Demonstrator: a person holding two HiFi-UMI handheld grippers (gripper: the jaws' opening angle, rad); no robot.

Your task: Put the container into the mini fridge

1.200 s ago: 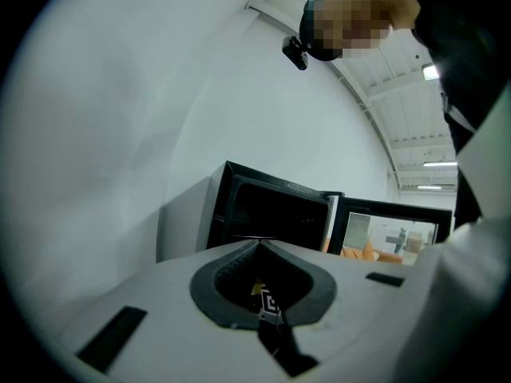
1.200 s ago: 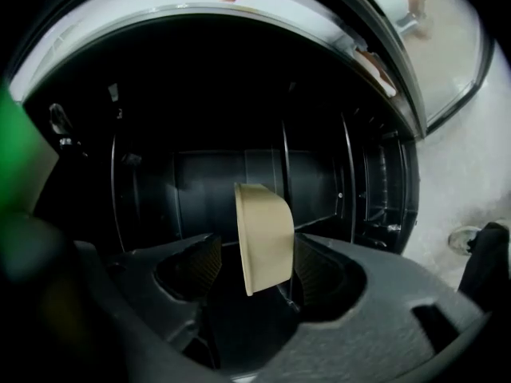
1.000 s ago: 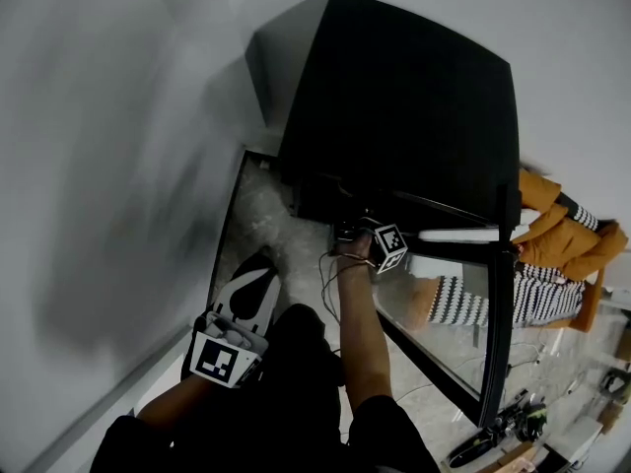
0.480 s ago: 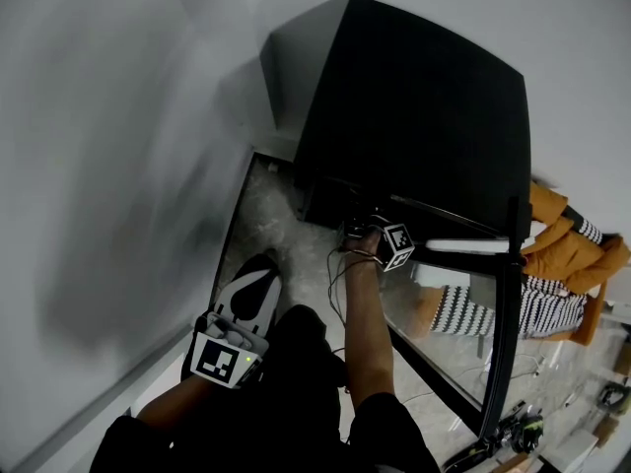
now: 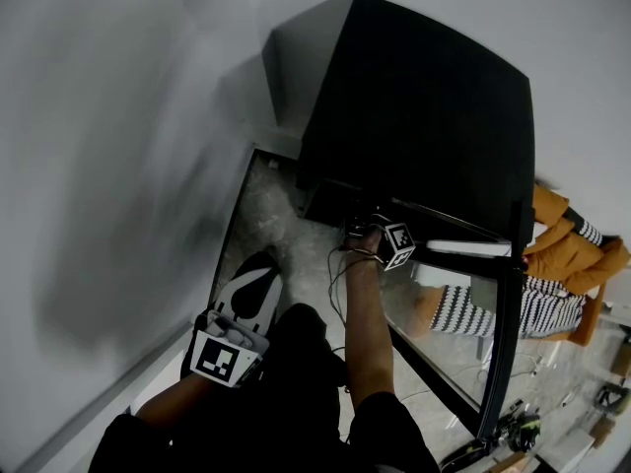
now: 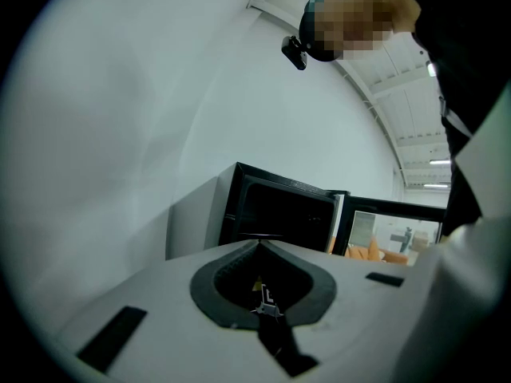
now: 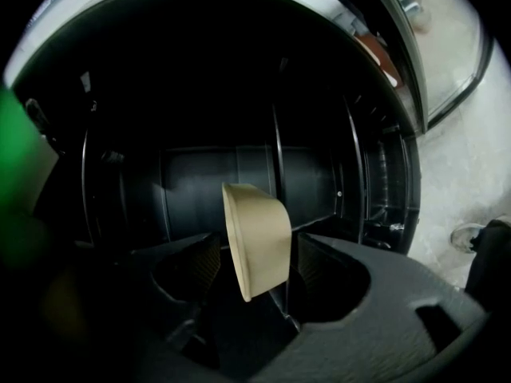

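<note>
Container (image 7: 257, 238): beige, bowl-shaped, turned on its side with the rim toward the left of the right gripper view; clamped in the right hand-held gripper (image 7: 255, 274), in the air just inside the mouth of the mini fridge (image 5: 424, 116).
Right hand-held gripper: jaws closed on the container's two sides; reaches into the fridge front at the end of an outstretched arm, low over the floor (image 5: 286, 235).
Left hand-held gripper (image 6: 259, 246): jaws drawn together with nothing between them; hangs close to the person's body, well apart from the fridge, and points toward it.
Mini fridge: black, stands on the floor near a pale wall (image 5: 118, 146); cavity (image 7: 200, 174) dark with ribbed sides, and no other contents can be made out.
Door (image 5: 493, 313): glass-fronted, open toward the right of the head view, beside the reaching arm.
Step in hand: judged to be insertion, with the container at the threshold and not yet set down on anything.
Next move: probably calls for pushing deeper, rolling the wrist so the container's base faces down, lowering it onto a surface inside, then spreading the jaws and backing straight out.
Risk: a release while tilted would likely leave the container on its side or rolling toward the door; left hand-held gripper seems unneeded here.
</note>
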